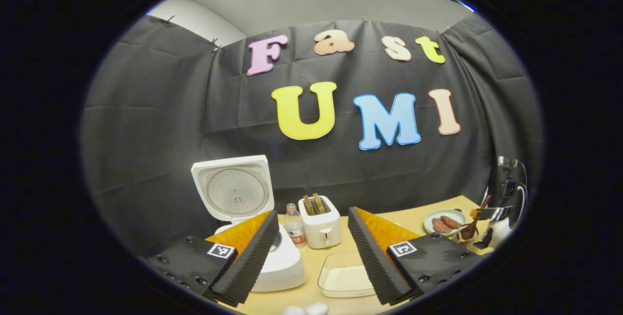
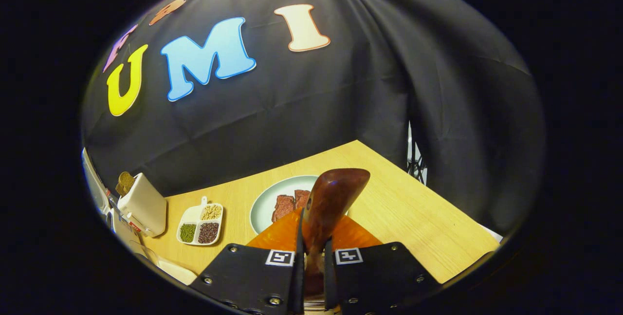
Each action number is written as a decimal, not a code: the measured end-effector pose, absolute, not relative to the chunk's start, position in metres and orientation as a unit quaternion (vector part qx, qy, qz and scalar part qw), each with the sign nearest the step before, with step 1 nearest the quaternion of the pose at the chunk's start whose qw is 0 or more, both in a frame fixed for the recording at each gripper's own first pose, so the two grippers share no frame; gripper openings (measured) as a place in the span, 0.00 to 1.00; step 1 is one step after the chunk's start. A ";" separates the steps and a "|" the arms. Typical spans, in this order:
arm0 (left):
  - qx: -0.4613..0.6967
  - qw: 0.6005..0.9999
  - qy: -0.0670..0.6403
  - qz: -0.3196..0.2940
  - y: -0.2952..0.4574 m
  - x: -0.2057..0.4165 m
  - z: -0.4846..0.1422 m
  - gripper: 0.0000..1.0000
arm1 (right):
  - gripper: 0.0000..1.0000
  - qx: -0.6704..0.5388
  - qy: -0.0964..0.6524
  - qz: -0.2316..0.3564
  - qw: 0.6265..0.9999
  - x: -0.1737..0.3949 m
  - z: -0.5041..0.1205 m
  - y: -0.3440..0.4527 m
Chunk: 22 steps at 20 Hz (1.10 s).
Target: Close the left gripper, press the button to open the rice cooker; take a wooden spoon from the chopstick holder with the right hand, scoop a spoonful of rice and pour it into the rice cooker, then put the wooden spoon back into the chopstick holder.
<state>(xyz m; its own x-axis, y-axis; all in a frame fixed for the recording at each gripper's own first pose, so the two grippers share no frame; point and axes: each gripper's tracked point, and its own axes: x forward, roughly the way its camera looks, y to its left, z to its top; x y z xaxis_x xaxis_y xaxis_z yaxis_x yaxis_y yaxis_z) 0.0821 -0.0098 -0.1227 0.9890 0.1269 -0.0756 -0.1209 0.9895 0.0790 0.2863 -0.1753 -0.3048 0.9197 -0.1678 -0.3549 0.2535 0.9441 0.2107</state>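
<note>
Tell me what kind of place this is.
Probably a mock kitchen counter in a cloth-walled recording booth: an open rice cooker, a toaster and a plate of meat stand on a wooden table.

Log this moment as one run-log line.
rice cooker: lid up | left gripper: open, idle | right gripper: shut on wooden spoon | rice: not yet scooped

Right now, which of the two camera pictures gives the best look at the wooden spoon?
The right gripper view: the wooden spoon stands large and close, clamped between that gripper's fingers. In the left gripper view the spoon is small and far off at the right edge, near the plate.
</note>
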 end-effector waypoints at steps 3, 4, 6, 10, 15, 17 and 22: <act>0.035 0.997 0.031 0.061 0.000 0.082 -0.118 0.99 | 0.16 0.105 0.146 -0.105 0.978 0.284 -0.267 -0.165; 0.036 0.997 0.029 0.062 0.004 0.081 -0.117 0.99 | 0.16 0.101 0.139 -0.100 0.980 0.283 -0.252 -0.159; 0.035 0.997 0.023 0.065 0.013 0.080 -0.115 0.99 | 0.16 0.088 0.126 -0.090 0.984 0.279 -0.224 -0.143; 0.033 0.997 0.020 0.068 0.032 0.074 -0.117 0.99 | 0.16 0.088 0.104 -0.051 0.989 0.262 -0.172 -0.085; 0.032 0.997 0.016 0.074 0.058 0.061 -0.119 0.99 | 0.16 0.106 0.100 0.024 0.989 0.239 -0.144 0.017; 0.032 0.996 0.015 0.078 0.069 0.055 -0.119 0.99 | 0.16 0.110 0.099 0.054 0.987 0.228 -0.143 0.057; 0.032 0.996 0.020 0.085 0.089 0.046 -0.128 0.99 | 0.16 0.112 0.123 0.094 0.982 0.211 -0.169 0.122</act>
<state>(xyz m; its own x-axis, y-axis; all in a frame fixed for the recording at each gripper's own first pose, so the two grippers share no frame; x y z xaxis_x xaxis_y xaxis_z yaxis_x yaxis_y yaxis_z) 0.0463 0.0892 -0.1281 0.9848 0.1700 -0.0347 -0.1674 0.9836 0.0674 0.2114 0.1223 -0.1688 0.9519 0.2120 -0.2211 -0.1569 0.9575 0.2421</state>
